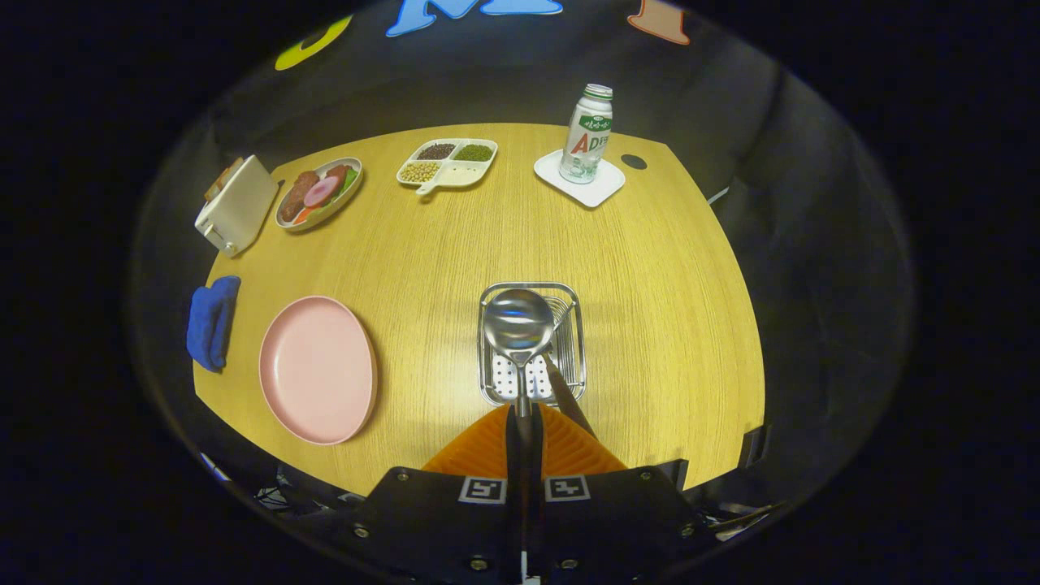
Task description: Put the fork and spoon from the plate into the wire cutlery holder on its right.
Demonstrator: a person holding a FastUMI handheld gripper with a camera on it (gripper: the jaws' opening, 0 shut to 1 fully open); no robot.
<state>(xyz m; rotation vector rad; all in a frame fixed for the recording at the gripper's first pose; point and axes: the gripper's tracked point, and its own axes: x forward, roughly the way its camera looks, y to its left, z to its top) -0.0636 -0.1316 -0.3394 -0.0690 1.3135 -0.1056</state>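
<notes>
The tongs (524,422) are pinched tight on the spoon (517,325) handle, its long axis running straight ahead, bowl hanging over the wire cutlery holder (578,341). The fork (561,382) already leans inside the holder. Left of the holder sits the bare pink plate (317,370); open worktop (650,268) surrounds it.

Bright overhead light falls evenly on the bench (634,268), while the booth around it sinks into near darkness. The spoon (517,318) bowl throws back a white-blue glare; the wire holder (532,344) casts a soft shadow to its right. Fisheye distortion bows the bench's edges. The centre is sharp; the hand-held gripper (524,435), clamped on the spoon's handle, is slightly soft.
</notes>
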